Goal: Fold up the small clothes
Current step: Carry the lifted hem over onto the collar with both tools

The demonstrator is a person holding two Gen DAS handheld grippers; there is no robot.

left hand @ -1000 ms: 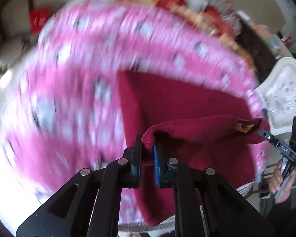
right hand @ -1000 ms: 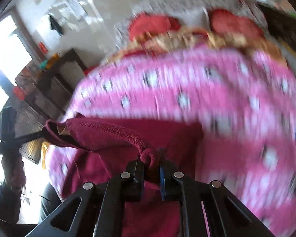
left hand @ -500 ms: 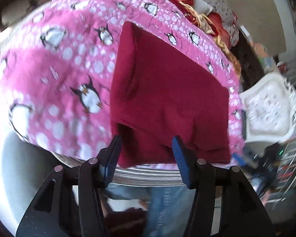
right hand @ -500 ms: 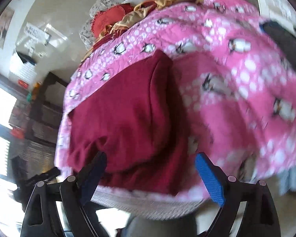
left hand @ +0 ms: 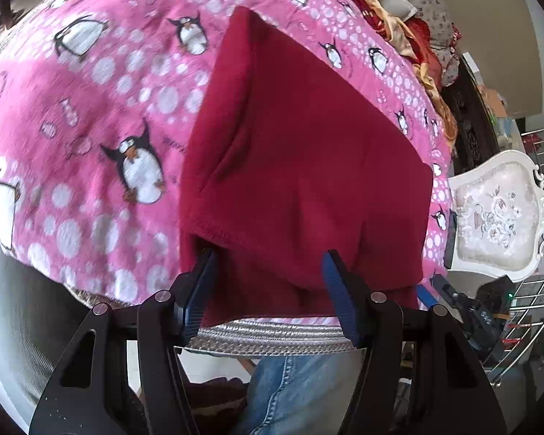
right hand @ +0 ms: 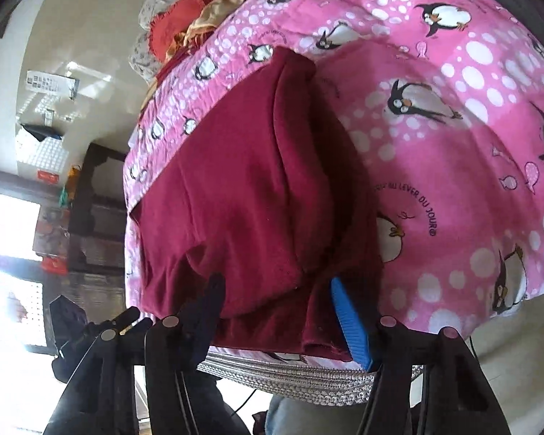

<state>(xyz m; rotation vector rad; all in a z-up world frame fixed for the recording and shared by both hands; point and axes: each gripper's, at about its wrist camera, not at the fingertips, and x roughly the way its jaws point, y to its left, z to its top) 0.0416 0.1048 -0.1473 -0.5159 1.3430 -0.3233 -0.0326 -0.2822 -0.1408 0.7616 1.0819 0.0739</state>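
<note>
A dark red garment (left hand: pixel 301 145) lies folded flat on the pink penguin blanket (left hand: pixel 90 108), its near edge hanging slightly over the blanket's front. My left gripper (left hand: pixel 268 290) stands open at that near edge, the cloth between its blue pads without being pinched. In the right wrist view the same garment (right hand: pixel 243 181) shows a rounded fold at its near corner. My right gripper (right hand: pixel 281 311) straddles that corner with its jaws closing, the cloth between them and loose. The right gripper (left hand: pixel 464 311) also shows at the garment's right corner in the left wrist view.
The blanket ends in a silver trim (left hand: pixel 272 333) just in front of both grippers, with a person's jeans leg (left hand: pixel 290 391) below it. A white ornate chair (left hand: pixel 497 214) stands to the right. Red and gold cloths (left hand: pixel 399 18) pile up at the far end. A dark cabinet (right hand: pixel 94 210) stands at the left.
Both grippers let go of the raised garment edge and their jaws opened. The garment now lies folded on the blanket. The right jaws stand narrower than half a second ago.
</note>
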